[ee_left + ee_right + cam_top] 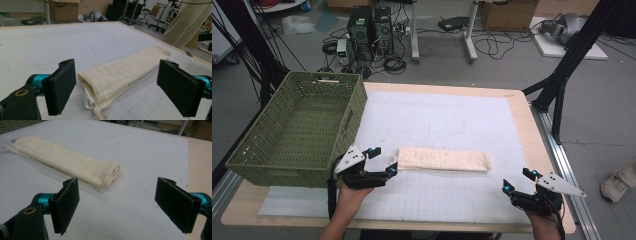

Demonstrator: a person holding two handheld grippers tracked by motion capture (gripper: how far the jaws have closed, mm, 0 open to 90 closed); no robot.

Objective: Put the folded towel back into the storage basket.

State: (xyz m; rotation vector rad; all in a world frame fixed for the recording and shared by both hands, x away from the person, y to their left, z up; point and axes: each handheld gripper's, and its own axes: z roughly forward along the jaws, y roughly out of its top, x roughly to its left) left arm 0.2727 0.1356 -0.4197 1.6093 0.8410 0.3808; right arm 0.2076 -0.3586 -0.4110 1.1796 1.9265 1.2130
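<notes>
Step in hand, as judged: approach to the folded cream-coloured cloth (443, 160), a long narrow bundle lying flat on the white gridded mat (462, 200) that covers the counter (532, 130). The cloth sits near the middle of the mat, just right of the green woven plastic basket (297, 131) at the counter's left edge. The basket looks empty, so it is the likely destination.

Left gripper (382, 161): spread wide, holding nothing. In the high view it sits just beside the cloth's left end. In the left gripper view the cloth's near end (100, 87) lies between the two black pads (62, 86), lower than them, with open gaps on both sides. No contact visible.

Right gripper (519, 180): also released, spread wide, nothing between the pads (65, 203). It hovers over bare mat, clearly apart from the cloth's right end (110, 175).

Next move, judged: left gripper lowers and closes on the near end, taking all layers of the fold. The right gripper needs to travel to the far end to do the same. Risk: pinching only the top layer would let the bundle unfold on lifting.
</notes>
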